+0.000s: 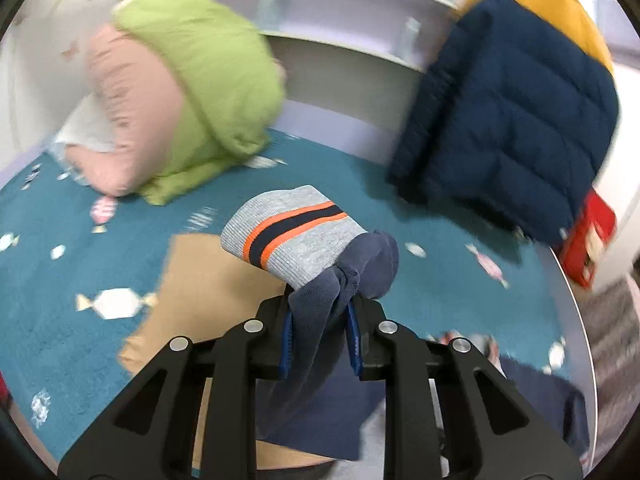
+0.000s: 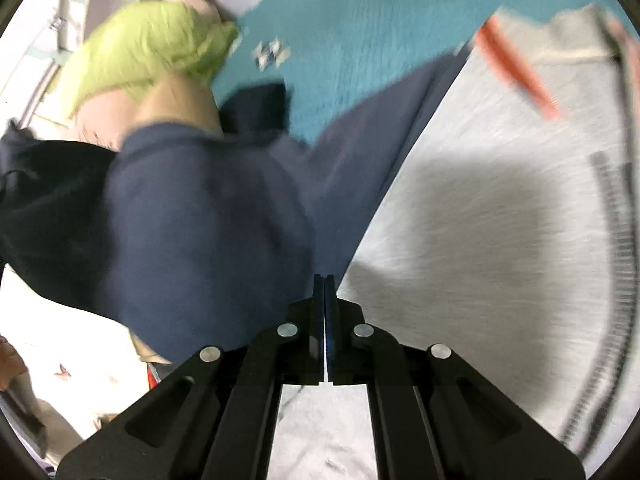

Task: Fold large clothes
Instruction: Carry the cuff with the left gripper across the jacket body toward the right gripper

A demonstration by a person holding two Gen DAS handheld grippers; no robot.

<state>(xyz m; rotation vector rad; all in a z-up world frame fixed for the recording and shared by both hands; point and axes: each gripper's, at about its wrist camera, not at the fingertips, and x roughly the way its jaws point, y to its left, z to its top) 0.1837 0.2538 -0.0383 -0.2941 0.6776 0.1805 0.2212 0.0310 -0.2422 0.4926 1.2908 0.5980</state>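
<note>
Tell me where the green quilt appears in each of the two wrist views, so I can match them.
Left wrist: the green quilt is in the upper left, draped over a pink pillow, standing on the teal rug.
Right wrist: the green quilt is again in the upper left, blurred, above the navy cloth.
Shared landmark: the teal rug, right of the quilt in both views.

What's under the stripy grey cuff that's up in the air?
Under the grey cuff you can see a tan sheet lying on the teal candy-print rug. The navy garment hanging down covers the rest, so that part stays hidden.
</note>
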